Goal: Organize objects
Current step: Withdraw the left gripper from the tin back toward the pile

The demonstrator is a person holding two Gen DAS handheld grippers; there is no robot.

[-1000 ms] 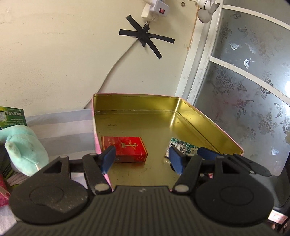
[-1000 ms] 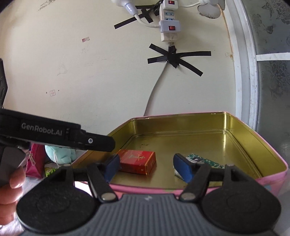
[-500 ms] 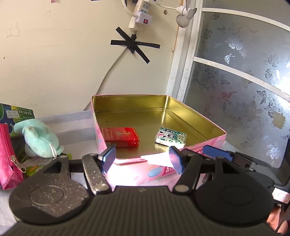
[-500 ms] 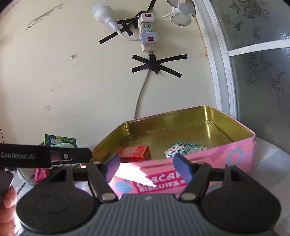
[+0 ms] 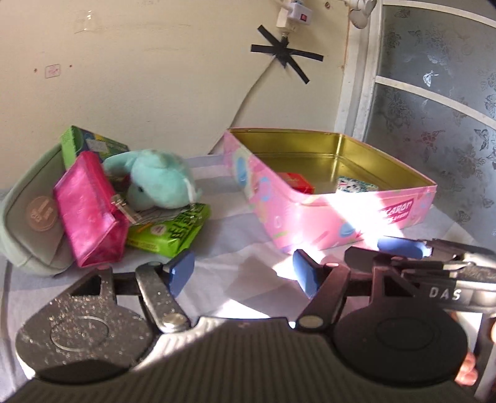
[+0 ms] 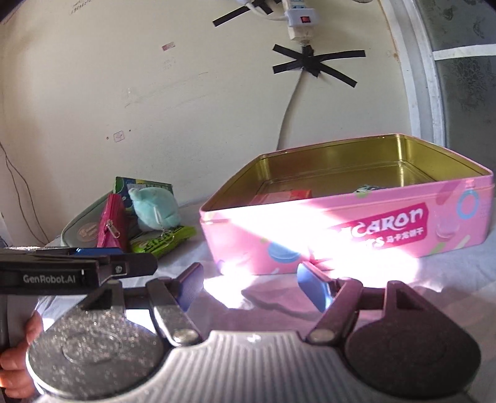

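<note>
A pink tin [image 5: 341, 217] with a gold inside stands on the white cloth; it also shows in the right wrist view [image 6: 356, 229]. Inside lie a red box [image 5: 296, 183] and a patterned packet [image 5: 355, 184]. To its left is a pile: a teal plush [image 5: 161, 179], a pink zip pouch [image 5: 90, 210], a green packet [image 5: 170, 231], a green box [image 5: 90, 144] and a grey-green case [image 5: 28, 214]. My left gripper [image 5: 243, 276] is open and empty, in front of the tin and pile. My right gripper [image 6: 251, 286] is open and empty, before the tin's front wall.
A cream wall with a taped cable [image 5: 282, 51] and a power strip [image 6: 299, 21] stands behind. A frosted glass door [image 5: 434, 108] is at the right. Sunlight glares on the tin's front and the cloth.
Both grippers have pulled back out of the tin and down toward the cloth. The left view has swung left, so the pile of objects now shows. Both stay open and empty.
</note>
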